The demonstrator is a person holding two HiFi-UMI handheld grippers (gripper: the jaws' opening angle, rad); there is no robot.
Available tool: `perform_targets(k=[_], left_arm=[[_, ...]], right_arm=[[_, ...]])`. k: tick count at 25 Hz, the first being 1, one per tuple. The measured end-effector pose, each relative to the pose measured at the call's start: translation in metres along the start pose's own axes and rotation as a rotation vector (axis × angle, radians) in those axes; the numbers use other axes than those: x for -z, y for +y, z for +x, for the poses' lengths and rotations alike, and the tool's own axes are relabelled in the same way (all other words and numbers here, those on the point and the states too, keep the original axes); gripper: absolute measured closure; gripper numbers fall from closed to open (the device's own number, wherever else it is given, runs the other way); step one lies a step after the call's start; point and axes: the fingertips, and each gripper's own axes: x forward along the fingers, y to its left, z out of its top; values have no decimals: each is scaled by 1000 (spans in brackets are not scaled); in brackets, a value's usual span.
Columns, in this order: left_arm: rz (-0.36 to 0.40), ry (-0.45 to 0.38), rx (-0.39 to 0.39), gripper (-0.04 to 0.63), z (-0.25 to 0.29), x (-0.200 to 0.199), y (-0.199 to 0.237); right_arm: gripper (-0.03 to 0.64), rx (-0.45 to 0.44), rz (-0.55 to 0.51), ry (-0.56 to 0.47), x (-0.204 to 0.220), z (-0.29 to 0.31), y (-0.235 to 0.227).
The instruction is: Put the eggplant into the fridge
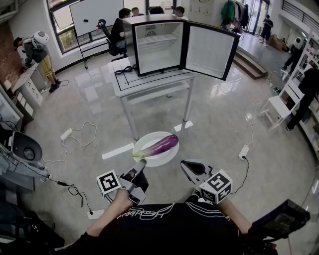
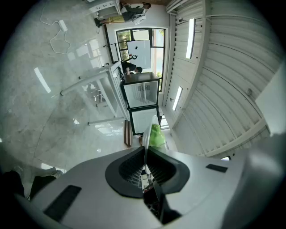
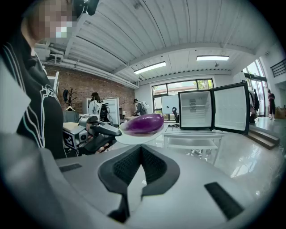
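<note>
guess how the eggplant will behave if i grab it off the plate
The eggplant has glossy skin, so it may slip. It is rounded and lies loose on the plate, held by the left gripper at its rim, so a nudge could roll it off. It looks plump, probably firm.

Open-plan laboratory or studio workspace: a polished floor (image 1: pixel 224 114) crossed by trailing power strips (image 1: pixel 66 133), a whiteboard (image 1: pixel 97 15) on a stand before large windows (image 1: pixel 60 22), and a compact fridge (image 1: pixel 157 47) standing open on a plain white worktop (image 1: pixel 149 80). A brick wall (image 3: pixel 80 91) rises to a ribbed industrial ceiling with strip lights (image 3: pixel 150 68). Several people (image 1: pixel 119 30) sit and stand at the rear and sides.
</note>
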Motion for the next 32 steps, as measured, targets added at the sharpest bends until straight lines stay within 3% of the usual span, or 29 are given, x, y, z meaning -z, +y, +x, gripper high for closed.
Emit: perform_targets(k=[11, 21, 32], left_arm=[[-12, -10, 2, 571, -3, -3, 1], [-17, -28, 2, 571, -8, -4, -1], [-5, -14, -14, 571, 1, -2, -2]], right_arm=[[609, -9, -21, -14, -7, 1, 1], [609, -30, 86, -30, -12, -2, 2], [609, -22, 109, -46, -8, -1, -11]])
